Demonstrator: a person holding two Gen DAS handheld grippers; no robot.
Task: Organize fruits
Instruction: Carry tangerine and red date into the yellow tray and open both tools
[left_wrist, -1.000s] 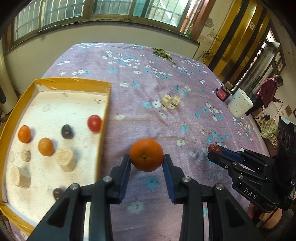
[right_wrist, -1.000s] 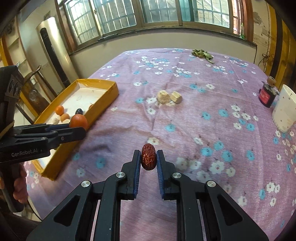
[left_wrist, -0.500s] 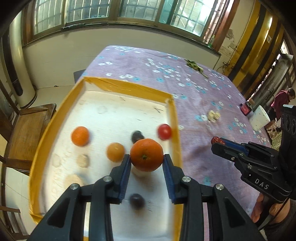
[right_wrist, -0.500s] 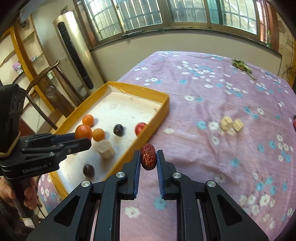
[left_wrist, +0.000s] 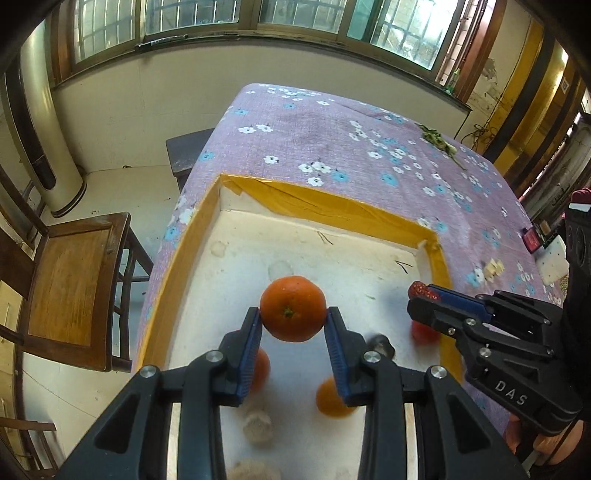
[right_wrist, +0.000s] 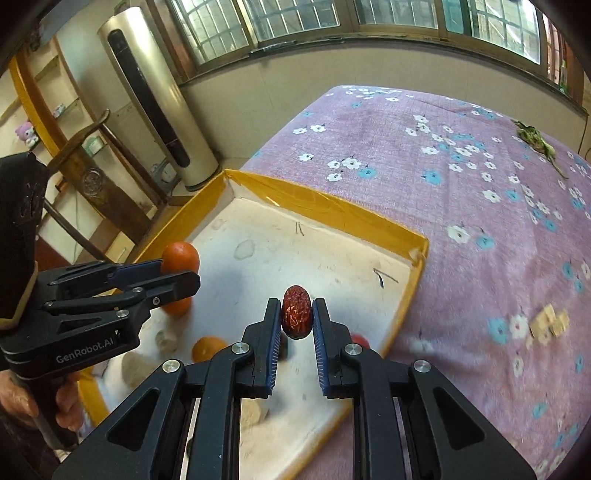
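My left gripper (left_wrist: 293, 320) is shut on an orange tangerine (left_wrist: 293, 308) and holds it above the white floor of the yellow-rimmed tray (left_wrist: 332, 208). My right gripper (right_wrist: 295, 314) is shut on a wrinkled red date (right_wrist: 296, 312) above the tray's right part (right_wrist: 332, 210). The tray holds two small oranges (left_wrist: 330, 400), a dark round fruit (left_wrist: 382, 345), a red fruit (left_wrist: 424, 332) and some beige pieces (left_wrist: 256, 424). The right gripper shows in the left wrist view (left_wrist: 423, 295), the left gripper in the right wrist view (right_wrist: 184, 275).
The table has a purple flowered cloth (right_wrist: 480, 184). Two beige pieces (right_wrist: 548, 323) lie on it right of the tray. A green sprig (right_wrist: 535, 138) lies far back. A wooden chair (left_wrist: 70, 284) stands left of the table. A red jar (left_wrist: 532, 240) and white cup (left_wrist: 552, 264) stand at the far right.
Both grippers have moved left and forward from over the cloth to over the tray, each still holding its fruit.
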